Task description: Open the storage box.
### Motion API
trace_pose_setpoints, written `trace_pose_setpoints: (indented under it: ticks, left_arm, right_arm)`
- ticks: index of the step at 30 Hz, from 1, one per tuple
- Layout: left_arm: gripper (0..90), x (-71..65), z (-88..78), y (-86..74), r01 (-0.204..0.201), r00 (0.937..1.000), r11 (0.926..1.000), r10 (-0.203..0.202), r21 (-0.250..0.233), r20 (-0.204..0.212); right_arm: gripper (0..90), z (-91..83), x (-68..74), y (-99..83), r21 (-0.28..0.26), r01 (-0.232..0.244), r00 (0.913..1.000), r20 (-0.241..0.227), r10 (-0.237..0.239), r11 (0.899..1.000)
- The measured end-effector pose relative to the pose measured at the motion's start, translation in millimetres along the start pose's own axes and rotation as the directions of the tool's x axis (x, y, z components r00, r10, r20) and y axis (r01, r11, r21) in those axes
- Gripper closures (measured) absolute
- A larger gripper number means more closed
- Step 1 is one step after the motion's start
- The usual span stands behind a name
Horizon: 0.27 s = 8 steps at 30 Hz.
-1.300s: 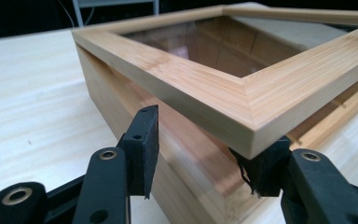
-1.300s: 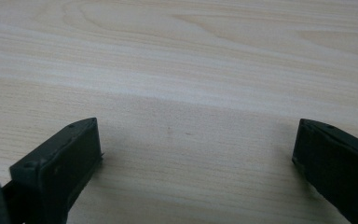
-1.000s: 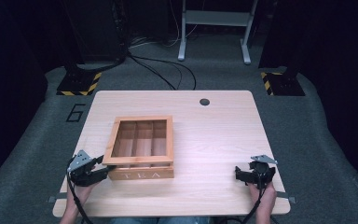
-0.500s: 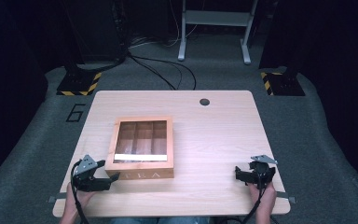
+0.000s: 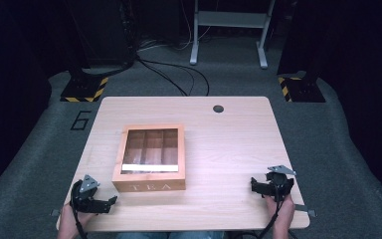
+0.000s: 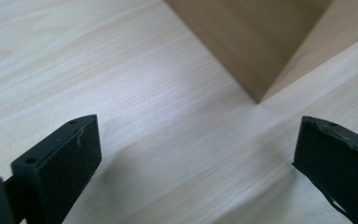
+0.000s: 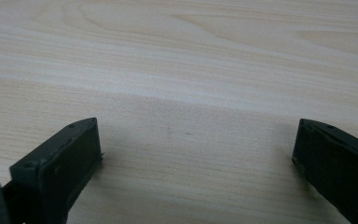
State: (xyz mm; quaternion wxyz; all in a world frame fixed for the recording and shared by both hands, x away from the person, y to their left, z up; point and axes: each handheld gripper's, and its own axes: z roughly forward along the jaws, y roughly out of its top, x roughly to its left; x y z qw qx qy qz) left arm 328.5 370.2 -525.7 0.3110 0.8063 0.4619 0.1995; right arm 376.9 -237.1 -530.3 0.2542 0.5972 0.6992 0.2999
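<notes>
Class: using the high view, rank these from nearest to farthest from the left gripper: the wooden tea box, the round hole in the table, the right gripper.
1. Wooden tea box, just beside the left gripper, up and to its right.
2. Right gripper, across the table's near edge.
3. Round hole, near the far edge.

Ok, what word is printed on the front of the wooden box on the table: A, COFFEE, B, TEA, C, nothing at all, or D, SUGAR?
B: the front face of the wooden tea box reads TEA in pale letters, seen in the high view on the side nearest the person.
</notes>
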Motion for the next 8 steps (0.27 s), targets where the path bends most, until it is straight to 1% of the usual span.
trace_pose_setpoints:
  ticks: [1,2,3,5,7,8]
  left_arm:
    - [0.1,1.1,1.9,-2.5,0.008,1.0000,0.9999,-0.008,-0.010,0.001]
    - [0.1,2.3,2.1,-4.1,0.025,0.9996,0.9995,-0.025,-0.019,0.013]
    - [0.0,2.4,2.7,-5.9,0.037,0.9993,0.9986,-0.037,-0.038,0.006]
    - [0.0,2.5,2.7,-6.9,0.047,0.9989,0.9978,-0.048,-0.047,-0.001]
    - [0.0,3.0,2.6,-6.4,0.046,0.9989,0.9981,-0.046,-0.041,0.000]
    - [0.0,2.9,3.7,-6.4,0.052,0.9986,0.9973,-0.052,-0.051,-0.005]
  right_arm:
    - [0.5,-0.1,0.0,0.0,0.001,0.001,1.0000,0.000,-0.001,1.000]
    - [0.5,-0.1,0.0,0.0,0.001,0.001,1.0000,0.001,-0.001,1.000]
    - [0.5,-0.1,0.0,0.0,0.001,0.000,1.0000,0.000,0.000,1.000]
    - [0.5,0.0,0.0,0.0,0.001,0.001,1.0000,0.000,-0.001,1.000]
    - [0.5,0.0,0.1,0.0,-0.001,-0.002,1.0000,0.001,0.002,1.000]
    - [0.5,-0.1,0.0,0.0,0.000,0.000,1.0000,0.001,0.000,1.000]
